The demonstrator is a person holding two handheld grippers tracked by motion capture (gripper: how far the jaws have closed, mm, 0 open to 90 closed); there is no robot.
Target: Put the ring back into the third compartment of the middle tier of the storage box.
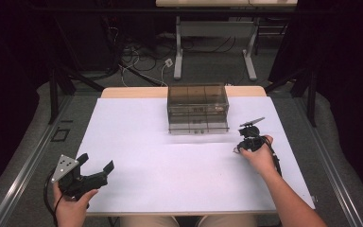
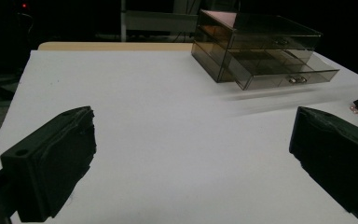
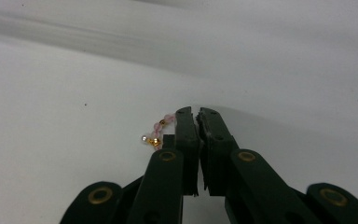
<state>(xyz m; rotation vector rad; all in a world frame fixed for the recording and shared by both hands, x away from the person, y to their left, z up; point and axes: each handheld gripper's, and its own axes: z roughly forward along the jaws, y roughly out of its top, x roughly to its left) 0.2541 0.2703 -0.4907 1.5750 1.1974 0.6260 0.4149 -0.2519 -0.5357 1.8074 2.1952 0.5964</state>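
Right claw (image 3: 198, 114) pinched closed on a beaded bracelet (image 3: 157, 130).

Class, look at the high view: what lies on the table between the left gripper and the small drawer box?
Nothing: between the left gripper and the drawer box the white table is bare, in the high view.

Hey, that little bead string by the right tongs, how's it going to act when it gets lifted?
The bead string looks like small pink and gold beads in a loose curve, so it will probably droop rather than stay stiff. It seems tiny and light. Round beads against shut right tongs could slip out; whether it is pinched, I cannot tell.
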